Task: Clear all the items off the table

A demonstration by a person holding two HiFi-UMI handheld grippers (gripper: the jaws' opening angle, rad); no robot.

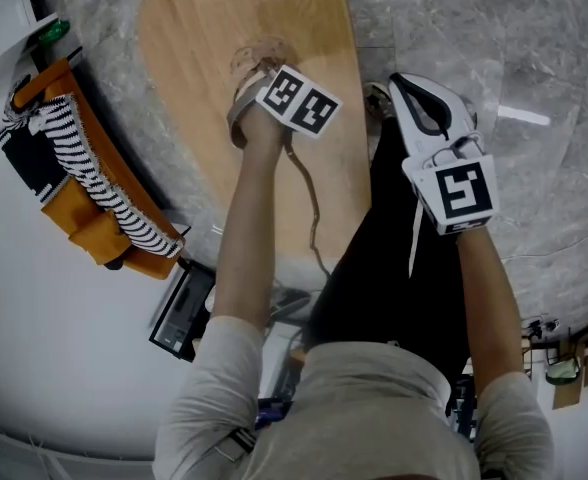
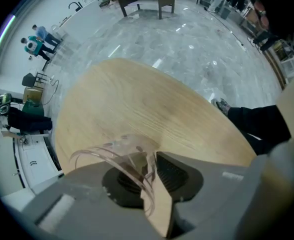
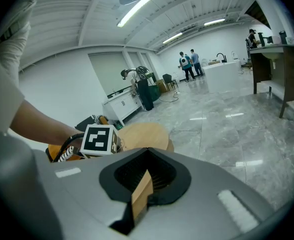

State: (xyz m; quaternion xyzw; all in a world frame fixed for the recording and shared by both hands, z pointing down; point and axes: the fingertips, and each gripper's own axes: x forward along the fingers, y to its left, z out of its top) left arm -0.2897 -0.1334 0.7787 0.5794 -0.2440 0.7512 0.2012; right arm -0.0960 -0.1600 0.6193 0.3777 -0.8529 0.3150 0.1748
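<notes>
A clear plastic cup (image 2: 118, 149) is pinched by its thin wall in my left gripper (image 2: 150, 173), which is shut on it. In the head view the cup (image 1: 258, 54) hangs low over the oval wooden table (image 1: 199, 28), ahead of the left gripper (image 1: 246, 96); I cannot tell if it touches the top. No other item shows on the table (image 2: 137, 99). My right gripper (image 1: 402, 83) is held off the table's right edge, over the stone floor. Its jaws stand shut with nothing between them (image 3: 141, 190).
An orange bag with striped black-and-white cloth (image 1: 84, 173) lies left of the table. A black device (image 1: 182, 310) sits near the table's near end. The person's shoe (image 1: 377, 98) is by the right edge. Two people (image 3: 188, 64) stand far off near counters.
</notes>
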